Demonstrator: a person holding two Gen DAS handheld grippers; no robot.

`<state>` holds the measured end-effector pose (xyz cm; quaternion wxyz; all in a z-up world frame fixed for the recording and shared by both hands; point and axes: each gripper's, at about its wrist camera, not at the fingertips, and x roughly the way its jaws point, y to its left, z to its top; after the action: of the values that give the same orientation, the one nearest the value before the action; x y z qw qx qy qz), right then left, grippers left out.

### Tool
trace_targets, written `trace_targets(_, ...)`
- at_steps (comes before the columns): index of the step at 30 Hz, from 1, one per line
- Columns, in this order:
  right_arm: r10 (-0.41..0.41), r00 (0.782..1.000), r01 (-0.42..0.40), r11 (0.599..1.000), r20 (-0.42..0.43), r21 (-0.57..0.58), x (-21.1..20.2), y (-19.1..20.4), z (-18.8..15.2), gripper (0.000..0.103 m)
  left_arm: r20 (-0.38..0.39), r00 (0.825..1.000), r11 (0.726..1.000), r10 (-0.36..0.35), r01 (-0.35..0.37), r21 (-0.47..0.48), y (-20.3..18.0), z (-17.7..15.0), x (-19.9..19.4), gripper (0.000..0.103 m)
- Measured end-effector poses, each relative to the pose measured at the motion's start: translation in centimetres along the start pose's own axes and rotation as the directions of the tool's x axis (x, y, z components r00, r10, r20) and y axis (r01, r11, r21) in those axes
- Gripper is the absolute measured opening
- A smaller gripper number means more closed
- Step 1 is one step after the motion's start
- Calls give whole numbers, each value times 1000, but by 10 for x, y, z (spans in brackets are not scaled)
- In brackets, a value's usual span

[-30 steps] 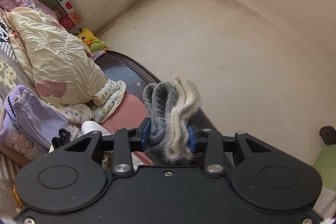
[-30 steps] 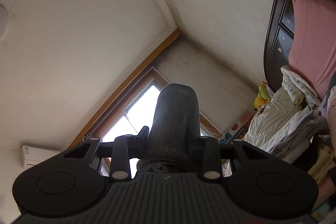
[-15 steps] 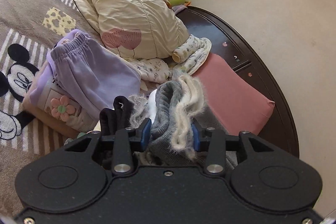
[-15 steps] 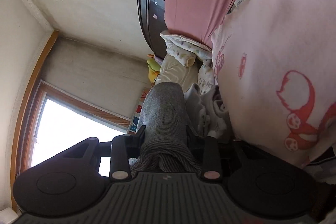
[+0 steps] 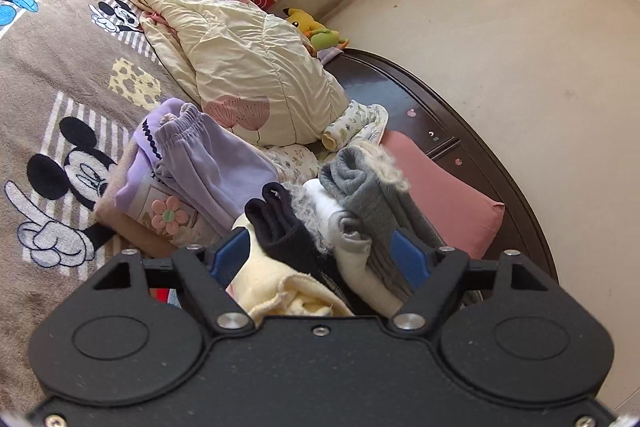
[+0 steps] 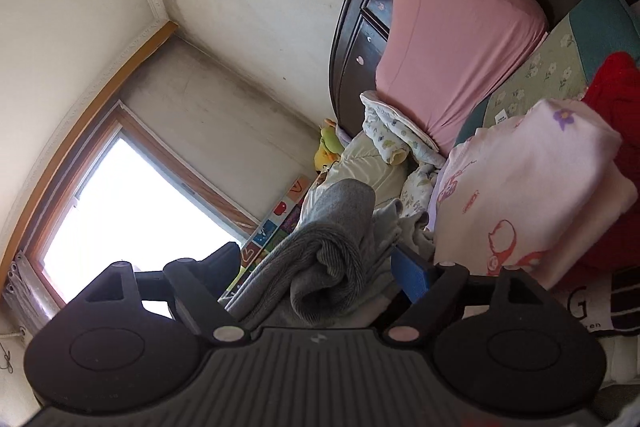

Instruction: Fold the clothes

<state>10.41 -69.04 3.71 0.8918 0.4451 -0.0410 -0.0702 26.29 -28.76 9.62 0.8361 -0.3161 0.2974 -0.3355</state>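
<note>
Spreading wide, both grippers have let go: the left gripper stands open around the gray garment, laid at its 12 o'clock on the clothes pile, likely as finished. Right gripper gapes likewise. Garment looks folded thick, fleece lining showing, pink pillow at 2 o'clock.

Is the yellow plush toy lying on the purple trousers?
No: the yellow plush toy sits by the headboard, far from the purple trousers.
</note>
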Motion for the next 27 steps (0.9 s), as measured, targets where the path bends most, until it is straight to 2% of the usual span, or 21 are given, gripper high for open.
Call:
trace_targets(2,0,999,-1,999,-33,-34,-15,4,-12,93,-6,1000,1000,13,-13,25,8,-13,-20,79)
trace_targets(7,7,983,-18,998,-184,-57,-57,15,-68,97,-40,997,995,70,-68,68,39,-49,-76,83)
trace_targets(10,9,962,-21,999,-273,-43,-80,23,-107,103,-56,991,988,118,-111,103,57,-71,-110,94)
trace_targets(13,5,928,-26,998,-372,-50,-92,35,-145,102,-47,973,963,228,-217,162,73,-87,-145,94)
trace_targets(19,-19,842,-53,992,-539,-118,-110,77,-206,103,27,905,878,424,-418,232,91,-112,-207,101)
trace_targets(21,-58,815,-70,978,-576,-198,-116,101,-221,103,59,866,832,496,-493,254,94,-118,-224,103)
trace_targets(23,-88,793,-102,956,-603,-274,-122,123,-234,103,85,814,768,574,-571,290,93,-122,-236,103)
trace_targets(24,-105,781,-117,943,-615,-311,-125,135,-242,103,96,796,743,598,-595,308,94,-124,-243,103)
trace_targets(27,-172,748,-141,903,-641,-406,-131,165,-263,103,136,758,688,638,-641,339,98,-131,-267,103)
